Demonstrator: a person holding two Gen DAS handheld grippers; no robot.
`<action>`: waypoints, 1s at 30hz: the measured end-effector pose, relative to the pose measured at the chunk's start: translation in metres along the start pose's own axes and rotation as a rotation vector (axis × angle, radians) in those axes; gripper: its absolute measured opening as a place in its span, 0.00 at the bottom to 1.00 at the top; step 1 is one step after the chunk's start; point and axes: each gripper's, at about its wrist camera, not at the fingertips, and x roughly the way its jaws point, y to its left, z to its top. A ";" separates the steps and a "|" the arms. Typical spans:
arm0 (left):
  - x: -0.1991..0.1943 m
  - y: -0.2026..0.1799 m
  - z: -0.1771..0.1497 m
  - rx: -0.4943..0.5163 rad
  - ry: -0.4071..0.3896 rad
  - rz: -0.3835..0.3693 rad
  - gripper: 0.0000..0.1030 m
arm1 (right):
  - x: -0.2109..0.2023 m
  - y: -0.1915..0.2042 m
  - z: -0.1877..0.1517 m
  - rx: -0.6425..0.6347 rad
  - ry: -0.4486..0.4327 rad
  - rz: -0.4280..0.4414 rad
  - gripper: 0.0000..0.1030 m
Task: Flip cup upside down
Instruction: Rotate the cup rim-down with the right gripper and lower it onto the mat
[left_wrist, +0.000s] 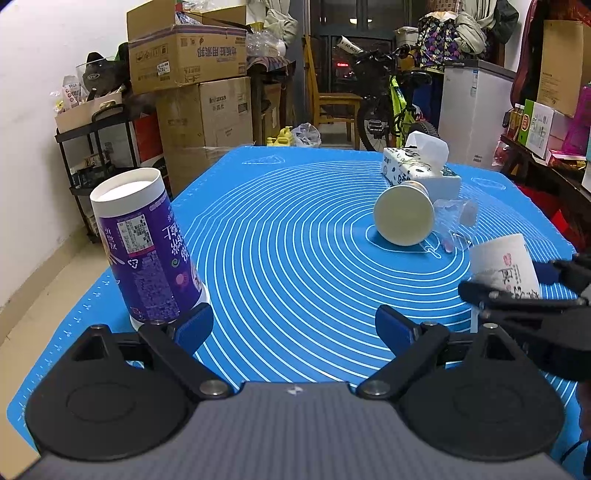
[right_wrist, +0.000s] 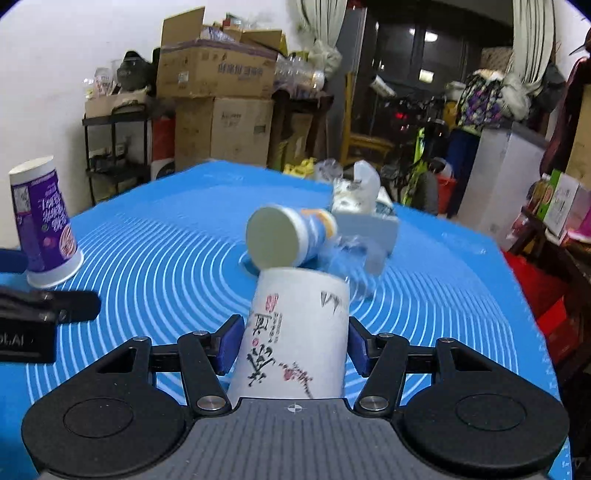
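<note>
Left wrist view: the left gripper (left_wrist: 294, 325) hangs over a blue silicone mat with white concentric rings (left_wrist: 295, 258), its blue-padded fingers spread wide and holding nothing. Just beyond the left finger stands an upside-down purple paper cup (left_wrist: 146, 245). Farther ahead a cream paper cup lies on its side (left_wrist: 403, 218), beside a white tissue box (left_wrist: 421, 166). Behind the mat are stacked cardboard boxes (left_wrist: 192, 74), a green bicycle (left_wrist: 399, 107) and a white freezer (left_wrist: 476, 107).

Right wrist view: the right gripper (right_wrist: 293, 341) clamps a white paper cup with black calligraphy (right_wrist: 295, 332) between both pads, its flat base pointing away, above the mat (right_wrist: 166, 258). The background is motion-blurred.
</note>
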 end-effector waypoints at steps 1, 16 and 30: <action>0.000 0.000 0.000 0.001 0.000 -0.001 0.91 | 0.001 0.001 -0.001 -0.005 0.014 0.001 0.60; -0.009 -0.006 -0.002 0.020 0.006 -0.027 0.91 | -0.017 0.000 -0.034 0.015 0.107 0.021 0.69; -0.040 -0.021 -0.005 0.049 0.011 -0.085 0.91 | -0.079 -0.017 -0.038 0.116 0.055 0.041 0.88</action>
